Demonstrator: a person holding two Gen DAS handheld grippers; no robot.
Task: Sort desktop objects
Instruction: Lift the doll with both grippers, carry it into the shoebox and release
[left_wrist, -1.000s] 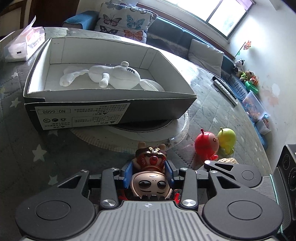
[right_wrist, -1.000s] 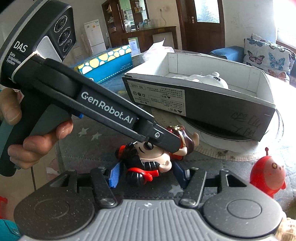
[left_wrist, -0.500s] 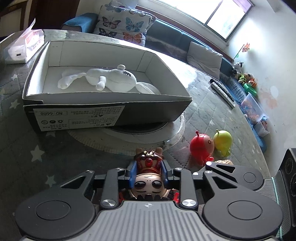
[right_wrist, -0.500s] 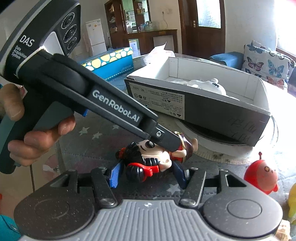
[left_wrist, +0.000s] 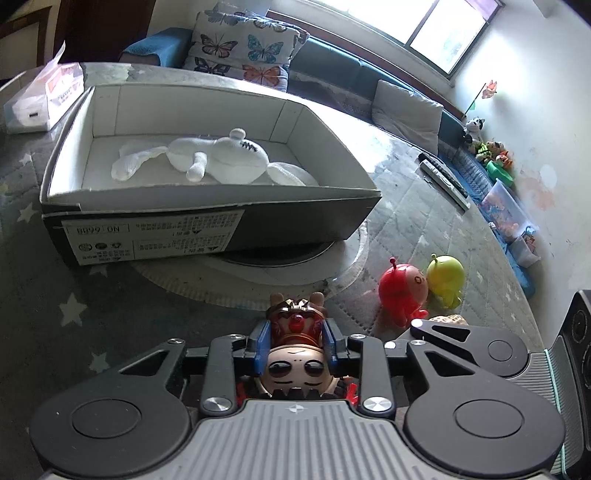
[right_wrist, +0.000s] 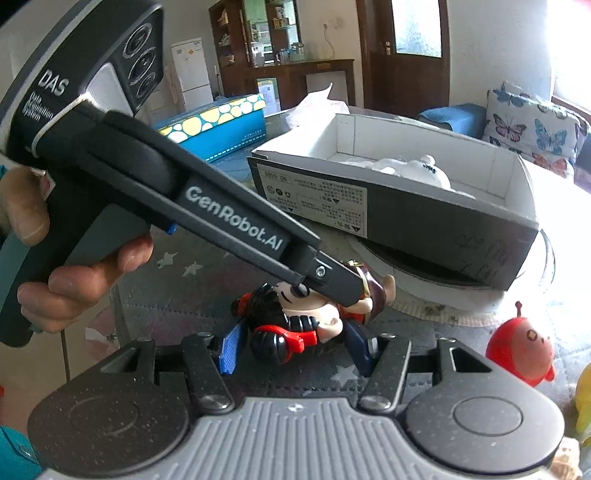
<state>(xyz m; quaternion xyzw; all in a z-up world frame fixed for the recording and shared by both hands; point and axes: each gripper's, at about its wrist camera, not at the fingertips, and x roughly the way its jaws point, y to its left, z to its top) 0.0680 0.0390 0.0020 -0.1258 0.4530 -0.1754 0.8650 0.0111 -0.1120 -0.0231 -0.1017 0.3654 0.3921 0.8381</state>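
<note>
Left gripper (left_wrist: 295, 341) sits on the small cartoon figurine with dark hair, red goggles and antlered brown hat (left_wrist: 295, 354), blue pads (left_wrist: 261, 341) flanking its hat and head. Jaws are easing apart right now with the toy between them, though the pads look to be in contact, so the grip reads as marginal. Right gripper (right_wrist: 295, 345) is half open, pads either side of the same figurine with visible gaps, holding nothing.

Key relation: figurine lies on its side on the grey star-print mat (left_wrist: 74, 314), directly under the left jaws, long axis running along the left gripper's pointing line and across the right gripper's opening. Left hand is the nearer one and already on it.

Ahead of both grippers, well beyond the toy: open black shoebox with white interior (left_wrist: 207, 221), holding only a white knitted plush toy (left_wrist: 207, 158). To the right of the left gripper, near but apart: red round antenna toy (left_wrist: 402, 291) touching a yellow-green one (left_wrist: 445, 275), both outside the box.

Judgement: the lift into the box needs the left pinch firmed up first.
</note>
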